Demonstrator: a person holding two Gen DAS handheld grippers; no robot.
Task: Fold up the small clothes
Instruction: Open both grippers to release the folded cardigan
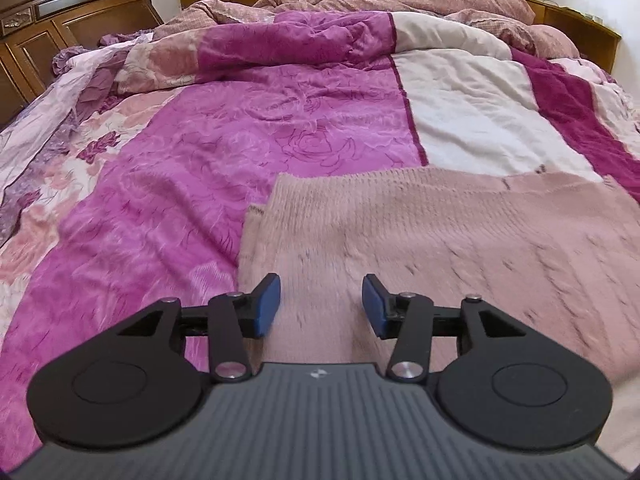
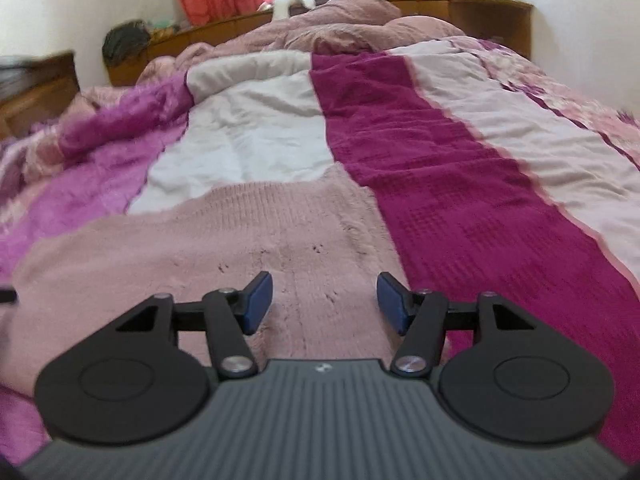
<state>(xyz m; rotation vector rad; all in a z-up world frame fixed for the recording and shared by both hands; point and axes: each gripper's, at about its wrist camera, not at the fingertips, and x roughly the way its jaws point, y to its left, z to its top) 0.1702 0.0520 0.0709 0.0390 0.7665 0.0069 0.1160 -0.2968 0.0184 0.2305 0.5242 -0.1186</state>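
A pale pink knitted garment (image 1: 420, 240) lies flat on the bed, with a ribbed band along its far edge. It also shows in the right wrist view (image 2: 240, 240). My left gripper (image 1: 321, 306) is open and empty, low over the garment near its left edge. My right gripper (image 2: 325, 304) is open and empty, low over the garment near its right edge. The near part of the garment is hidden under both grippers.
The bed is covered by a quilt with magenta (image 1: 240, 140), white (image 1: 472, 120) and dark crimson (image 2: 440, 200) panels. A rumpled pink blanket (image 1: 360, 0) is heaped at the far end. A wooden headboard (image 1: 60, 20) stands at the left.
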